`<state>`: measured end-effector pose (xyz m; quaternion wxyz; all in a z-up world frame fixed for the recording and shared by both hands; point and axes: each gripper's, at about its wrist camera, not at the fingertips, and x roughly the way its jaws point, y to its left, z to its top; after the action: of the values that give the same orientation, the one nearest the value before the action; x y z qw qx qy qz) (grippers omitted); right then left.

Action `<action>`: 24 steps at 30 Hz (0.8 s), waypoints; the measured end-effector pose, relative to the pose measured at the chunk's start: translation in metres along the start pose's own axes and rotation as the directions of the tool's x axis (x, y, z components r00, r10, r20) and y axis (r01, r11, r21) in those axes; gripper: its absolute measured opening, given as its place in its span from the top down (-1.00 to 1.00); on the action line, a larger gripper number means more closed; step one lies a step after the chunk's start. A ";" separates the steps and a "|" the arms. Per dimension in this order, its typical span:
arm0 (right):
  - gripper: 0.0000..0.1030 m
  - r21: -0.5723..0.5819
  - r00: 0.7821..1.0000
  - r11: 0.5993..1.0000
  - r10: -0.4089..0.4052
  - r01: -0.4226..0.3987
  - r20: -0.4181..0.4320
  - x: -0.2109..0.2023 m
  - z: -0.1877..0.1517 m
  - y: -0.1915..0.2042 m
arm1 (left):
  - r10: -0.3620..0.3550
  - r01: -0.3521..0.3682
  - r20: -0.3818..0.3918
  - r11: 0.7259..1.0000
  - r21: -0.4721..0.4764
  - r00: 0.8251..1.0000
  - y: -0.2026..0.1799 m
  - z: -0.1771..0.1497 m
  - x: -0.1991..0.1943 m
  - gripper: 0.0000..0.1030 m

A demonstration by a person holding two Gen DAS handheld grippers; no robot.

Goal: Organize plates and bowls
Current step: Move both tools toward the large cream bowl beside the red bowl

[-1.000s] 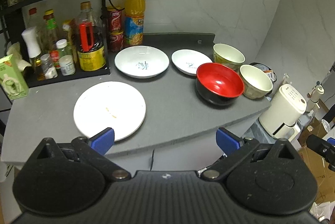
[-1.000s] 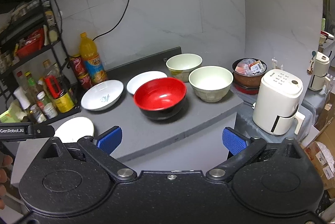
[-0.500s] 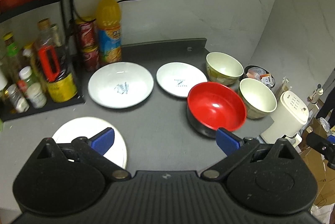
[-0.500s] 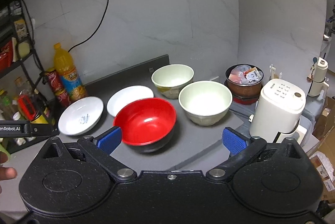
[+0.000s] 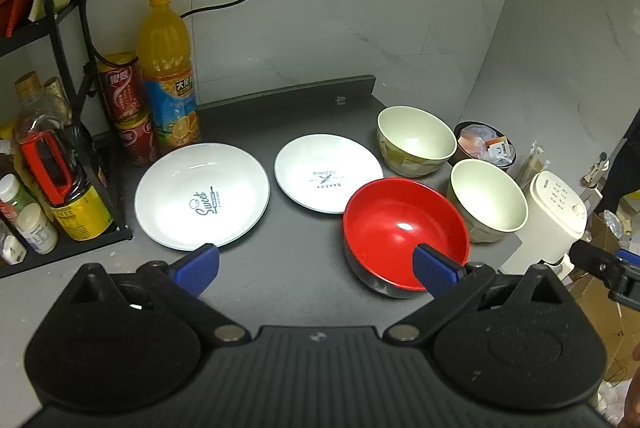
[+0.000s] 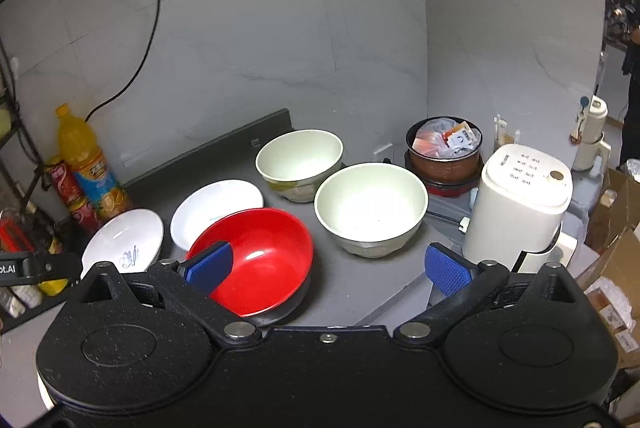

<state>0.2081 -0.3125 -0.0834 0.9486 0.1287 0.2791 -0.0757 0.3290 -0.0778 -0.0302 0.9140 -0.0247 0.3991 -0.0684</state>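
Observation:
On the dark grey counter (image 5: 292,268) lie a large white plate (image 5: 202,194) marked "Sweet" and a smaller white plate (image 5: 328,176). A red bowl with a black outside (image 5: 396,228) sits in front, and two cream bowls (image 5: 416,138) (image 5: 486,200) stand to its right. My left gripper (image 5: 316,266) hovers open above the counter, between the large plate and the red bowl. My right gripper (image 6: 328,264) is open too, above the red bowl (image 6: 264,256) and the nearer cream bowl (image 6: 370,206). The farther cream bowl (image 6: 300,162) and both plates (image 6: 216,208) (image 6: 126,242) lie behind.
An orange juice bottle (image 5: 168,68), red cans (image 5: 122,88) and a black rack of sauce bottles (image 5: 52,180) fill the left. Off the counter's right edge stand a white appliance (image 6: 516,204) and a brown pot of packets (image 6: 444,148). A power cord (image 6: 132,68) hangs on the wall.
Both grippers have moved forward and to the right over the counter. The flat white plate at the near left has dropped out of the left wrist view. The dishes look larger.

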 end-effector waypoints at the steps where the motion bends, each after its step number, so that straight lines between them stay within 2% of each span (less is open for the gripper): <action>1: -1.00 0.009 1.000 1.000 0.000 0.000 -0.002 0.003 0.001 -0.003 | -0.003 0.003 -0.004 1.000 -0.003 1.000 -0.001 0.001 0.002 -0.98; 11: -1.00 0.039 0.999 0.999 -0.023 0.025 -0.043 0.039 0.013 -0.032 | -0.013 0.013 -0.015 1.000 -0.015 1.000 -0.017 0.022 0.030 -0.98; 24: -0.98 0.076 0.994 0.997 0.020 -0.011 -0.111 0.100 0.038 -0.073 | -0.033 0.033 -0.040 0.999 -0.009 0.999 -0.069 0.056 0.082 -0.97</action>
<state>0.2950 -0.4002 -0.1224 0.9266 0.1704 0.3277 -0.0713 0.4177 -0.1582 -0.0453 0.9044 -0.0335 0.4173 -0.0822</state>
